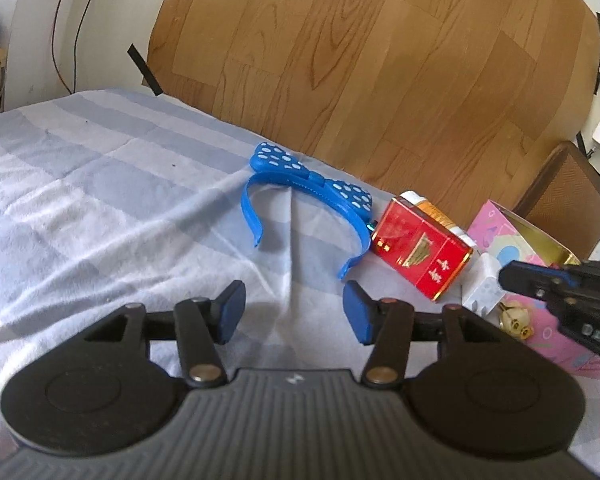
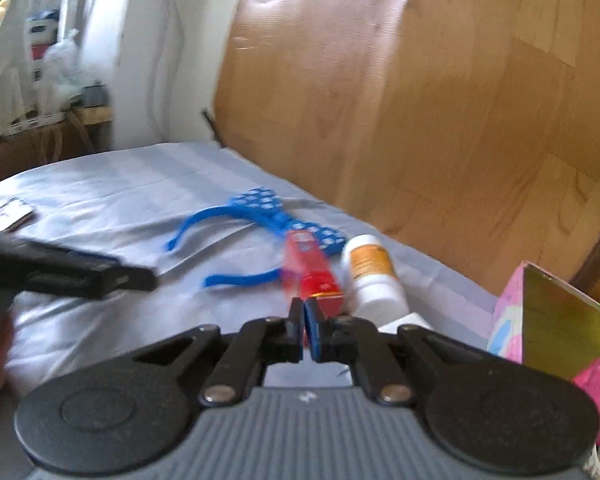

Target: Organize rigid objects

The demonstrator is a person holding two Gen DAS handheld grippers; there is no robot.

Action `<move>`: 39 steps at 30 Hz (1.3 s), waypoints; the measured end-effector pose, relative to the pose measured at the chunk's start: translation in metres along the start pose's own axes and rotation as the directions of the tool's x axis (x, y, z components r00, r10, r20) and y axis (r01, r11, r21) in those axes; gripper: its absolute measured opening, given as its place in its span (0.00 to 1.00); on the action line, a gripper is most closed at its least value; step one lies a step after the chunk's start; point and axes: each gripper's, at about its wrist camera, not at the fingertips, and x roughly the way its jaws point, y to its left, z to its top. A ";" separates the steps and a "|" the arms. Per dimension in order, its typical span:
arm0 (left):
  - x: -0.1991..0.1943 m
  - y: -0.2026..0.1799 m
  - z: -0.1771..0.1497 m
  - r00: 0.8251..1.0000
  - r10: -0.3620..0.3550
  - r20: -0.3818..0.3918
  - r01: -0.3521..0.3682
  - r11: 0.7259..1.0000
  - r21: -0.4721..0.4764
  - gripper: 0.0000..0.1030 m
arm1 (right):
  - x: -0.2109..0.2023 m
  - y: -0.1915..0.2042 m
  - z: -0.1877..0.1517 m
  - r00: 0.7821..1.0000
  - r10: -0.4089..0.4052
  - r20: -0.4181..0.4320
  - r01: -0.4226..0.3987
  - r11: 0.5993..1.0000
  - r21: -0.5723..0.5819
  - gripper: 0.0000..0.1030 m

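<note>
Left wrist view: the left gripper is held low over the checked bedsheet with its jaws apart and nothing between them, aimed toward the blue bow headband lying at frame centre, judged the next thing to be taken; just right of the headband, and touching its lower end, the red tin is laid on its side, with a white bottle tucked behind it; at the lower right a pink box is stood open, seemingly the container meant for these rigid things, since small items are already seen inside it; the right gripper is reached in from the right edge above a white adapter-like block. Right wrist view: its jaws are seen pressed together with nothing clamped, the tin lying just beyond the tips; this picture is blurred, so finer detail cannot be told.
</note>
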 end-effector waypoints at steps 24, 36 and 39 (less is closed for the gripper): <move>-0.006 0.004 0.001 0.966 -0.254 -0.047 0.253 0.967 -0.026 0.60 | -0.114 0.028 -0.106 0.999 -0.038 0.022 0.044 0.884 -0.465 0.53; -0.004 -0.073 -0.022 0.858 -0.441 -0.263 0.479 0.872 0.103 0.59 | -0.102 -0.023 -0.117 0.993 0.110 -0.045 -0.102 0.983 0.153 0.60; 0.002 -0.079 -0.030 0.848 -0.432 -0.308 0.482 0.870 0.107 0.59 | -0.093 -0.025 -0.111 0.991 0.126 -0.043 -0.118 0.982 0.146 0.85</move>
